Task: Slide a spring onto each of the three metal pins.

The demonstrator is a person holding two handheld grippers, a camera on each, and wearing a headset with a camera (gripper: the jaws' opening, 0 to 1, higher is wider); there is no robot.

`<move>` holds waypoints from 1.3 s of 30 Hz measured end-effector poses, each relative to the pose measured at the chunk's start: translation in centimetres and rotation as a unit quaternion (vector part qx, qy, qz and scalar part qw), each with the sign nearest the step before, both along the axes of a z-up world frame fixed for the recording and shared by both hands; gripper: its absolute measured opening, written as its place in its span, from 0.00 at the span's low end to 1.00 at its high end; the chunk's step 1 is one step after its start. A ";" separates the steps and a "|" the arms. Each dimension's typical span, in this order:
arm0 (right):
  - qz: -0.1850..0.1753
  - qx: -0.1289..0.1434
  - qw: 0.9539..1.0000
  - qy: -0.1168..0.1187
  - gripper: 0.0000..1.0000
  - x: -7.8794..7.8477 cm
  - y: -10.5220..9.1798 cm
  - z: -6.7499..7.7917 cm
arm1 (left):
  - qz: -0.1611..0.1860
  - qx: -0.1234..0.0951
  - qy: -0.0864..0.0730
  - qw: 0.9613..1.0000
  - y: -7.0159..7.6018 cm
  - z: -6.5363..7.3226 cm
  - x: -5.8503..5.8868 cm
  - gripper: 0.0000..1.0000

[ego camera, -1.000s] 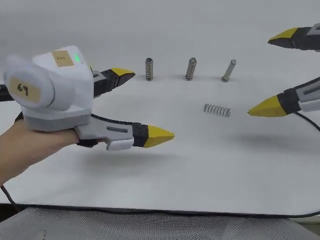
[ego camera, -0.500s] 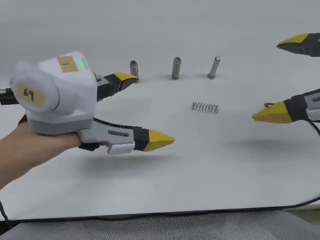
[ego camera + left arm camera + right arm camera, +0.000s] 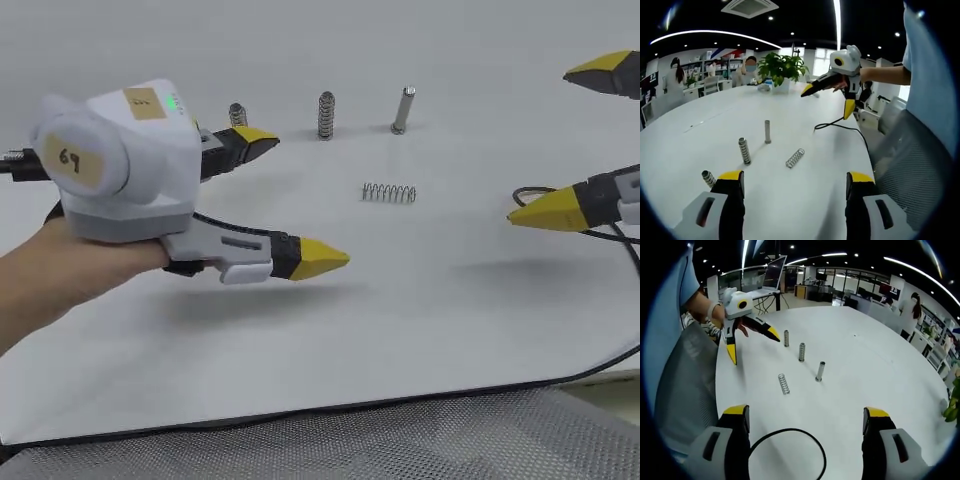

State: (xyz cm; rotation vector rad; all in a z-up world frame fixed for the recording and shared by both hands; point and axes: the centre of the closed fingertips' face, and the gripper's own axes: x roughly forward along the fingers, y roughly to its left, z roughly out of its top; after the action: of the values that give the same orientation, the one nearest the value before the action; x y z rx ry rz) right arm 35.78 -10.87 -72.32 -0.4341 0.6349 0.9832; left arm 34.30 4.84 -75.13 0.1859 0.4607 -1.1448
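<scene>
Two yellow-tipped jaws of left gripper (image 3: 290, 200) spread wide, empty, left of frame. Tan sticker (image 3: 70, 160) on housing reads "69". Upper tip now overlaps leftmost pin (image 3: 237, 114); a second ago it stopped short. Leftmost pin and middle pin (image 3: 326, 115) carry springs (image 3: 326, 104); right pin (image 3: 402, 110) bare. Below, loose spring (image 3: 389, 193) lies flat, unmoved relative to pins; camera shifted. Right gripper (image 3: 548, 145) at right edge, spread, empty.

A white table (image 3: 400, 310) bears a potted plant (image 3: 781, 67) and, possibly, a laptop (image 3: 774, 271).
</scene>
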 end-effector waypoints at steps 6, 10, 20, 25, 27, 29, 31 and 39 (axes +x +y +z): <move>-0.008 0.000 1.000 0.002 0.92 -0.1 -0.6 -0.3 | -0.030 -0.001 -0.002 1.000 -1.5 -0.5 0.4 0.61; -0.014 0.003 1.000 0.003 0.92 -0.1 -0.9 -0.3 | -0.034 -0.002 -0.005 0.999 -2.4 -1.1 1.0 0.56; -0.033 0.009 0.999 0.004 0.91 -0.5 -2.0 0.0 | -0.050 -0.005 -0.010 0.999 -4.1 -3.1 2.4 0.39; -0.040 0.013 0.999 0.005 0.91 -0.7 -2.2 0.0 | -0.053 -0.003 -0.013 0.998 -4.7 -3.4 2.6 0.35; -0.044 0.015 0.999 0.005 0.91 -0.8 -2.3 0.0 | -0.057 -0.002 -0.015 0.998 -4.8 -3.4 2.6 0.32; -0.046 0.015 0.999 0.005 0.91 -0.9 -2.4 0.1 | -0.060 -0.002 -0.017 0.998 -4.9 -3.4 2.6 0.29; -0.048 0.016 0.999 0.006 0.91 -0.9 -2.5 0.1 | -0.062 -0.001 -0.021 0.998 -5.0 -3.4 2.7 0.27; -0.056 0.018 0.998 0.006 0.90 -1.1 -2.8 0.1 | -0.074 0.010 -0.025 0.997 -5.3 -4.1 2.6 0.20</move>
State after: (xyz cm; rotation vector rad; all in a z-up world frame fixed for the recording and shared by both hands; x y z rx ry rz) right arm 34.66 -13.67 -72.19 -0.3568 0.6453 0.8909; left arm 36.85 -0.50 -79.20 0.2697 0.4191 -1.2769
